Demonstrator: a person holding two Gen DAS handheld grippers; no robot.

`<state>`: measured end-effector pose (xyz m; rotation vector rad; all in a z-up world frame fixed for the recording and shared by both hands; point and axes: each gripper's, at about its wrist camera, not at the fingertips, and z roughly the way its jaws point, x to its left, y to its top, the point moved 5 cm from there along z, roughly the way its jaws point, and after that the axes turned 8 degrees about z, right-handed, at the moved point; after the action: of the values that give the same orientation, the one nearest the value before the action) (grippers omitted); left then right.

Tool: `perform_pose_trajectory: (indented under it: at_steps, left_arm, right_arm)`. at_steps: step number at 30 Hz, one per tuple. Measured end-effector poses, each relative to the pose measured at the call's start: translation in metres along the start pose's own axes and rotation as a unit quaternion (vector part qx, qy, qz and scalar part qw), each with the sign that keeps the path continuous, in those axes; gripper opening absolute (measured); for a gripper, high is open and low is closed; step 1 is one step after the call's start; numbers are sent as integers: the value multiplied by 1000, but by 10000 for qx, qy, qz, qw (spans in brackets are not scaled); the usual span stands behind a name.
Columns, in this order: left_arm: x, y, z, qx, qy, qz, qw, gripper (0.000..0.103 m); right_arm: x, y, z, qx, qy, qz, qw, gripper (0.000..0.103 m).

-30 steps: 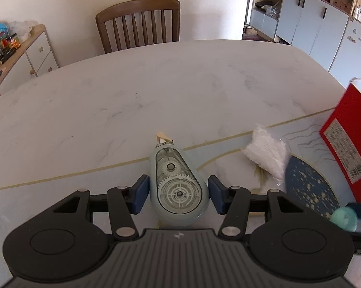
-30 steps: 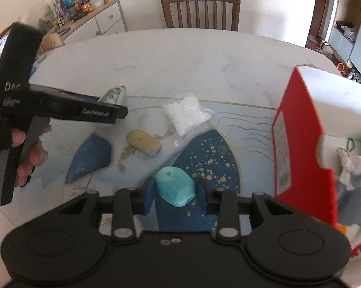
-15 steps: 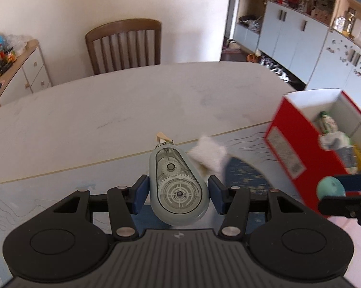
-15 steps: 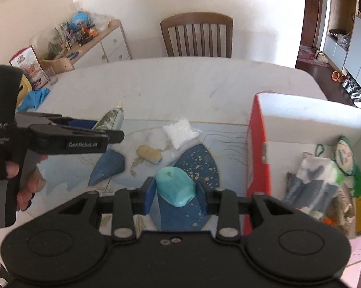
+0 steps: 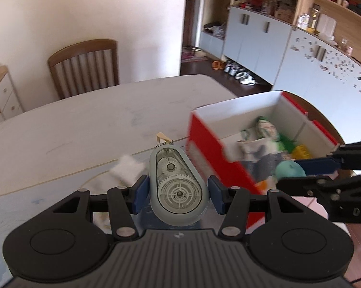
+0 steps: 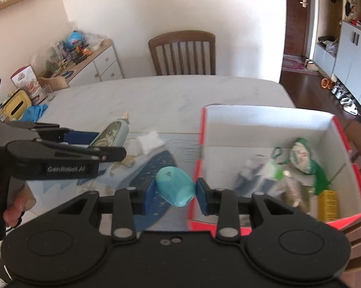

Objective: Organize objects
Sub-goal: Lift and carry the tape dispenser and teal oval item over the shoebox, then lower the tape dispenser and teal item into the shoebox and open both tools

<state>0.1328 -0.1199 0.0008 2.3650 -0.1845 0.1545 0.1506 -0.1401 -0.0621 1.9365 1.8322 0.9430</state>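
Step in hand: carrying both pickups to the red cardboard box w/ white inside. Left gripper pinches a grey-blue, clear-sided correction-tape dispenser, held above the table, left of the box. Right gripper pinches a small teal plastic egg-shaped item just at the box's near-left corner. Next, probably: get each over the open box, clear of the wall, then spread the jaws.

Cream wall behind, plain, daylit. Wooden slat-back chair at far edge of pale marble counter. Low white drawer unit with wood top at left, cluttered. Dark wood floor at right; brown door beyond. Grey-blue cabinets under open wooden shelves. Shoes on floor by cabinets.
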Motion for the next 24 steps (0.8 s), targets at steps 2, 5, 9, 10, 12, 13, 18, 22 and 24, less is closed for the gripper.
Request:
perform_pose_trajectory:
  at_steps: [2, 5, 9, 10, 12, 13, 18, 22, 24]
  left_arm:
    - [-16, 8, 2, -33, -77, 82, 9999, 53]
    - [-36, 17, 4, -52, -142, 199, 9997, 53]
    - [-61, 28, 14, -22, -241, 323, 9992, 53]
    - [-66, 31, 16, -26, -252, 371, 9990, 53]
    - [-79, 38, 21, -28, -264, 483, 9985, 53]
    - [-83, 40, 24, -28, -282, 516, 9983, 53]
    - [-104, 55, 43, 62, -371, 583, 9976, 53]
    - [-117, 67, 60, 149, -405, 637, 9970, 53]
    - [-121, 75, 68, 187, -422, 665, 9967, 53]
  right_arm:
    - [-13, 0, -7, -50, -38, 42, 10000, 35]
    - [-35, 1, -14, -100, -102, 113, 9998, 35]
    - [-64, 0, -22, -132, -167, 242, 9995, 35]
    - [-72, 0, -23, -142, -182, 274, 9994, 35]
    - [-87, 1, -26, -167, -245, 304, 9991, 35]
    - [-95, 2, -28, -172, -259, 333, 9990, 35]
    - [-128, 2, -28, -186, -393, 437, 9981, 35]
    - [-152, 0, -25, -163, -486, 585, 9970, 35]
    - [-161, -1, -22, -165, -514, 610, 9967, 35]
